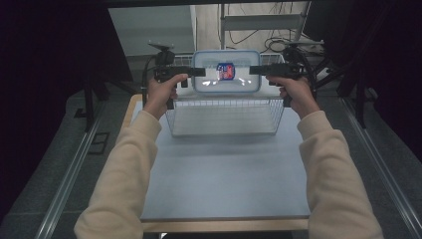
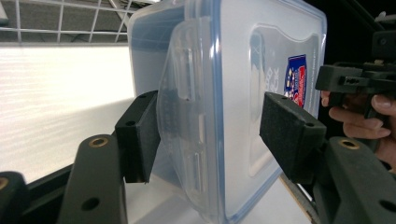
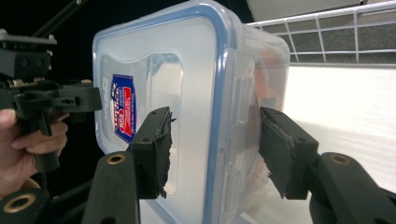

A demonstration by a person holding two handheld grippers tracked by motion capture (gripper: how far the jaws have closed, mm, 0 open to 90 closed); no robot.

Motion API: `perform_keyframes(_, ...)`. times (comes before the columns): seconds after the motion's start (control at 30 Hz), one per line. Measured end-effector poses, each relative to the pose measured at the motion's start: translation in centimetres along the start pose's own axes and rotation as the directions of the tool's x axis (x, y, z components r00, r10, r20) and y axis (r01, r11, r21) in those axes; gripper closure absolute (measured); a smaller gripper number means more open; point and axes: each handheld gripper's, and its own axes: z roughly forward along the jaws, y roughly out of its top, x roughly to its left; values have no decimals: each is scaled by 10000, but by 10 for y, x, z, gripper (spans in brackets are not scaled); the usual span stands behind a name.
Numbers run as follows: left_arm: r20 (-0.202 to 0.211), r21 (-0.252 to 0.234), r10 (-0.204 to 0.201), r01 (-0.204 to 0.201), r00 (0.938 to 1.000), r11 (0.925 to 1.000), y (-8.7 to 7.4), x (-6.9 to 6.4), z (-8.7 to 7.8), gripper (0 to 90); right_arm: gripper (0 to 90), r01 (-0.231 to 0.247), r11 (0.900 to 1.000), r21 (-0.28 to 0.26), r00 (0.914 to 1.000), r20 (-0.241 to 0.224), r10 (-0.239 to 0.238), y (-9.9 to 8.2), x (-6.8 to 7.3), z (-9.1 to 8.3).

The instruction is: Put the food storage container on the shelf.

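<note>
High view: clear lidded food container (image 1: 226, 72), long axis left-right, lid facing the person, held above wire basket (image 1: 225, 117) on pale table (image 1: 224, 174).
Left gripper view: left gripper (image 2: 210, 135) clamps its clip end.
Right gripper view: right gripper (image 3: 215, 149) clamps the opposite end.

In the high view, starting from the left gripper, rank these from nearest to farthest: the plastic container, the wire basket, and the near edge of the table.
1. Plastic container: at the left gripper fingers, held above the basket.
2. Wire basket: just below and right of the gripper, at the table's far end.
3. Near edge of the table: farthest, down by the person's elbows.
</note>
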Motion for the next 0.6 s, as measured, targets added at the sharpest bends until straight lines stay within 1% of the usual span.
perform_keyframes(0.07,20,-40,-143,143,9999,9999,2,2,4,377,442,-119,9999,-56,9999,29,119,1,-2,2)
perform_keyframes(0.13,41,-8,-127,127,9999,9999,5,5,8,357,433,-266,9996,-105,9996,95,267,1,-3,5)
perform_keyframes(0.17,53,-22,-184,185,9998,9998,6,6,10,347,427,-314,9994,-153,9994,118,316,2,-4,6)
perform_keyframes(0.37,167,-165,-700,702,9974,9974,10,16,20,312,387,-969,9950,-222,9951,160,973,2,-11,13)
perform_keyframes(0.43,169,-192,-776,779,9968,9968,10,18,23,296,363,-1158,9929,-273,9930,219,1164,2,-12,16)
perform_keyframes(0.53,93,-177,-840,841,9964,9963,10,18,28,248,325,-1397,9897,-297,9891,424,1409,1,-12,20)
perform_keyframes(0.6,37,-37,-971,971,9953,9953,9,19,32,211,329,-1428,9888,-425,9874,620,1453,0,-11,21)
